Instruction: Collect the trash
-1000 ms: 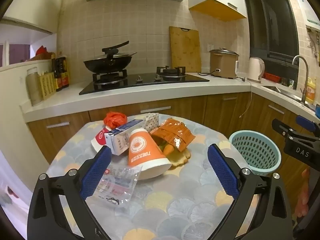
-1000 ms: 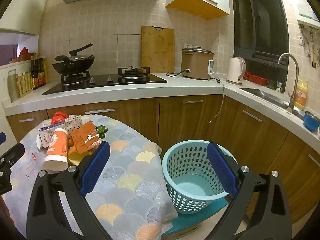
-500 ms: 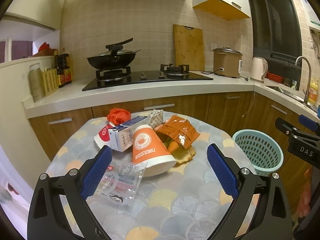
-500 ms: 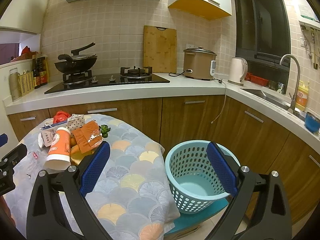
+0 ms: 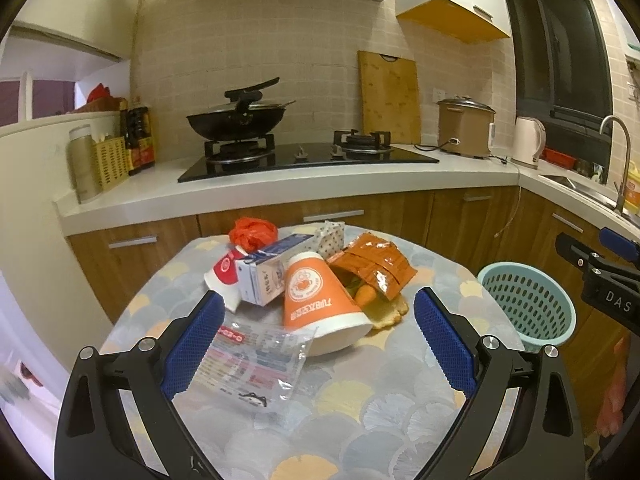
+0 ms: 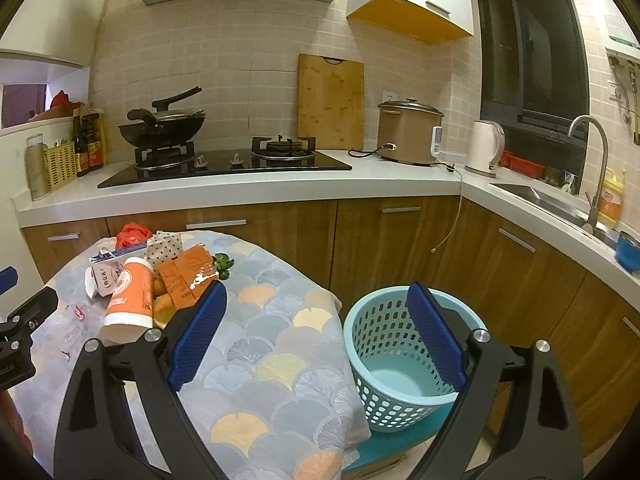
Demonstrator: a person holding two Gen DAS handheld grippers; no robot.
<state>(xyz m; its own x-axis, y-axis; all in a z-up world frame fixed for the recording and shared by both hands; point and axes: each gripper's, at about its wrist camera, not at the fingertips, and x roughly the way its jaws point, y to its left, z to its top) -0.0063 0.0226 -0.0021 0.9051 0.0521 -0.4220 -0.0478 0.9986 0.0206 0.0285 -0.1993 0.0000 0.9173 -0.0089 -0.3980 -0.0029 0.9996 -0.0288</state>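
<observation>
A heap of trash lies on the round patterned table (image 5: 380, 412): an orange paper cup (image 5: 316, 296) on its side, a milk carton (image 5: 268, 270), an orange foil wrapper (image 5: 372, 264), a red plastic bag (image 5: 253, 232) and a clear plastic packet (image 5: 256, 364). My left gripper (image 5: 316, 344) hovers open just short of the cup, with the packet below its left finger. The light blue basket (image 6: 394, 354) stands beside the table on a teal stool. My right gripper (image 6: 318, 336) is open above the gap between table edge and basket, holding nothing. The same pile, with the cup (image 6: 130, 300), appears at the left of the right wrist view.
A kitchen counter (image 5: 280, 196) with wooden cabinets runs behind the table, carrying a gas hob, a wok (image 5: 236, 120), a cutting board, a rice cooker (image 6: 410, 132) and a kettle. A sink with a tap (image 6: 592, 168) sits at the right. A power cord dangles down the cabinet front.
Both views have shifted slightly, as the two grippers rose and eased back a little. Nothing on the table has moved and neither gripper has taken hold of anything.
</observation>
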